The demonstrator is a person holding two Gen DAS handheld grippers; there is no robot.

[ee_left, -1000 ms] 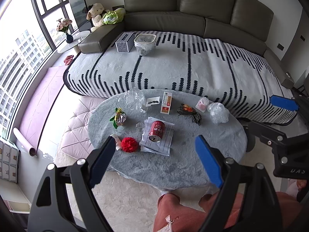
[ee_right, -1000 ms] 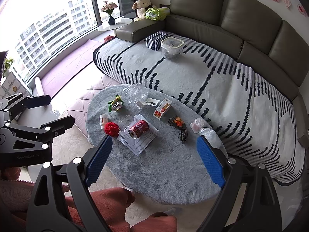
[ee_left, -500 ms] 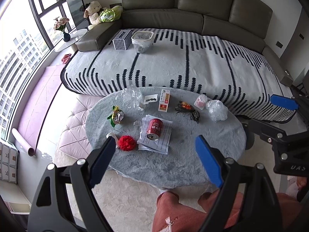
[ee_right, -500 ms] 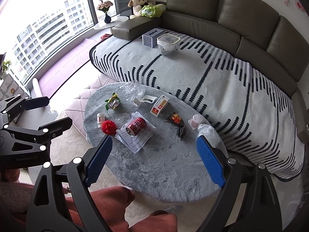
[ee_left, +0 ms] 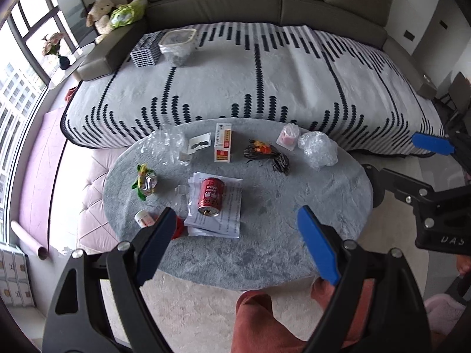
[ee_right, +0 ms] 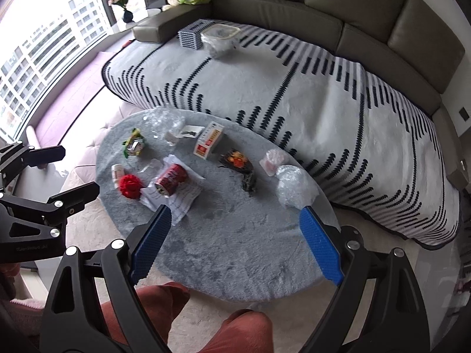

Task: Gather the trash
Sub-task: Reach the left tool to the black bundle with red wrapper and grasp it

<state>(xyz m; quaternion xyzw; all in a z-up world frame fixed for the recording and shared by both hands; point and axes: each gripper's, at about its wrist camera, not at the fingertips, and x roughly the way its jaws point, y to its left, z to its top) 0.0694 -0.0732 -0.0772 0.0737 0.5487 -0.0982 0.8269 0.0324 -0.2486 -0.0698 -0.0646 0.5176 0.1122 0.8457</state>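
Trash lies on an oval grey table [ee_left: 265, 244] [ee_right: 235, 253]. A red can [ee_left: 210, 196] [ee_right: 171, 179] lies on white papers [ee_left: 232, 214]. Around it are a red pompom [ee_right: 129, 186], a small white bottle [ee_right: 117, 173], a green wrapper [ee_left: 144, 180], clear plastic [ee_left: 164, 147], a white and red box [ee_left: 222, 146] [ee_right: 208, 139], a dark wrapper [ee_left: 265, 154], a pink packet [ee_left: 287, 136] and a crumpled clear bag [ee_left: 318, 149] [ee_right: 294, 185]. My left gripper [ee_left: 235, 235] and right gripper [ee_right: 235, 235] are both open and empty, held above the table's near edge.
A sofa with a striped blanket [ee_left: 265, 82] stands behind the table. On it are a lined white bin [ee_left: 177, 41] [ee_right: 220, 38] and a checkered box [ee_left: 145, 53]. A pink ottoman [ee_left: 94, 182] is at the left. The person's knees [ee_left: 265, 317] are below.
Both grippers have moved closer to the table, so the trash looks larger. Both stay open and empty.
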